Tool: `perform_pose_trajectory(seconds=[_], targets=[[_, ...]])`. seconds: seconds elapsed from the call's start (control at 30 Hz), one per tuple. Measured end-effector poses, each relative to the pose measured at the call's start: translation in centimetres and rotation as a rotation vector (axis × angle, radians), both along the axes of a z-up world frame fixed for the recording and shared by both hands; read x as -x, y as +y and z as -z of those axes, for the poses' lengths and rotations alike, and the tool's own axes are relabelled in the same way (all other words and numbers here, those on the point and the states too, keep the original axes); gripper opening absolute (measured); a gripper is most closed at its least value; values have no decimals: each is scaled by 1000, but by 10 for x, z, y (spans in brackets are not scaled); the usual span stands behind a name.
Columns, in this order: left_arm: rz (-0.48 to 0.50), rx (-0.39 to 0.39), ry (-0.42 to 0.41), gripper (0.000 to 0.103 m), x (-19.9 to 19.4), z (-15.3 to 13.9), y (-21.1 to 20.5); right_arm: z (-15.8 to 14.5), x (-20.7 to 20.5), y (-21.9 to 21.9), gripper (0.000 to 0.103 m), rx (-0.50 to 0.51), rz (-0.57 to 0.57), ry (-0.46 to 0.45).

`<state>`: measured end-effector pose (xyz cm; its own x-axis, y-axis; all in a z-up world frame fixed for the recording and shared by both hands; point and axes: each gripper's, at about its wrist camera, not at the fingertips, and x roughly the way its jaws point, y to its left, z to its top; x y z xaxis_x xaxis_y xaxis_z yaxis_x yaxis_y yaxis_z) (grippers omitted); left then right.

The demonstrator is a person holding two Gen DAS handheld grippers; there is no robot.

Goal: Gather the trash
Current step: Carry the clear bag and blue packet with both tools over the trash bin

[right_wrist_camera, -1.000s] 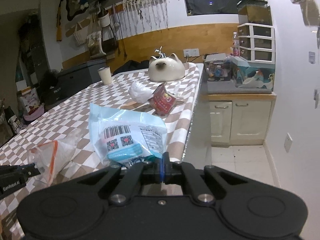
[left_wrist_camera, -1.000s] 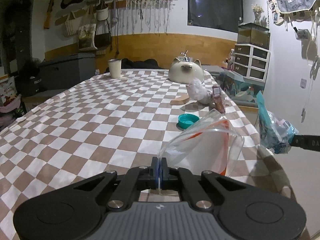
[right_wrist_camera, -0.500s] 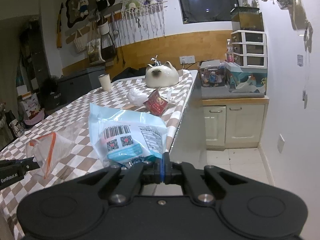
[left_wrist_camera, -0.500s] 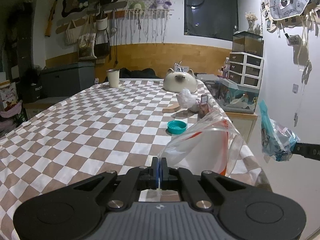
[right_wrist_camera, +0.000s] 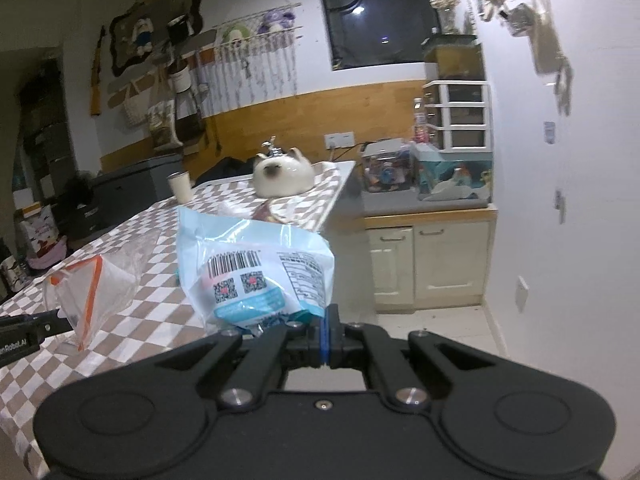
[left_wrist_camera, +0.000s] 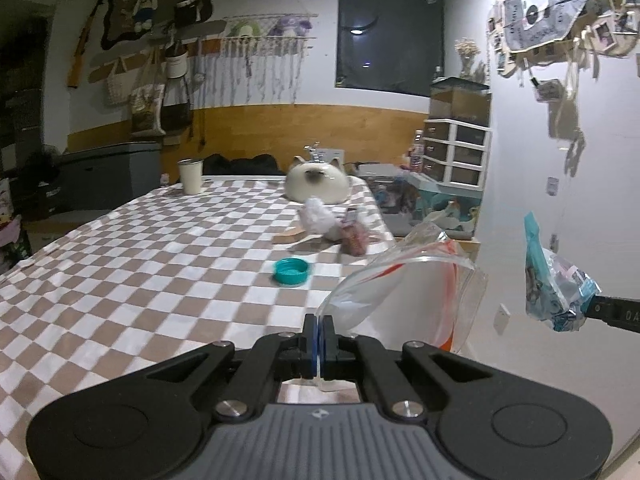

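Note:
My left gripper is shut on the edge of a clear plastic bag with an orange strip, held up over the near right corner of the checkered table. My right gripper is shut on a light blue snack wrapper with a barcode, off the table's right edge. The wrapper hangs to the right of the bag in the left wrist view; the bag shows at left in the right wrist view. On the table lie a teal lid, crumpled white paper and a red packet.
A cat-shaped ceramic pot and a pale cup stand at the table's far end. Beyond the right edge are a cream cabinet, a cluttered counter and white drawers. A grey bin stands at left.
Both grippers have drawn back from the table and risen a little, carrying the bag and the wrapper. The table items look farther off, and more of the floor and wall shows.

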<state>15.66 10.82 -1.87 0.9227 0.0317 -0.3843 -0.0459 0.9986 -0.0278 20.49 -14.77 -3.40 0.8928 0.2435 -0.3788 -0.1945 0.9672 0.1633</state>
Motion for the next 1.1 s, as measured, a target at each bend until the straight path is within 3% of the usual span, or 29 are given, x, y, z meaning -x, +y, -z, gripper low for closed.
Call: perform_pose_trajectory(seconds=[0.53,1.1], targets=[[141,0,-10,0,-8,6,-79,11,34,-76,0,25,162,10],[257,-39,68,0,-40,39,-166,46,32,-143,0,45,261,80]])
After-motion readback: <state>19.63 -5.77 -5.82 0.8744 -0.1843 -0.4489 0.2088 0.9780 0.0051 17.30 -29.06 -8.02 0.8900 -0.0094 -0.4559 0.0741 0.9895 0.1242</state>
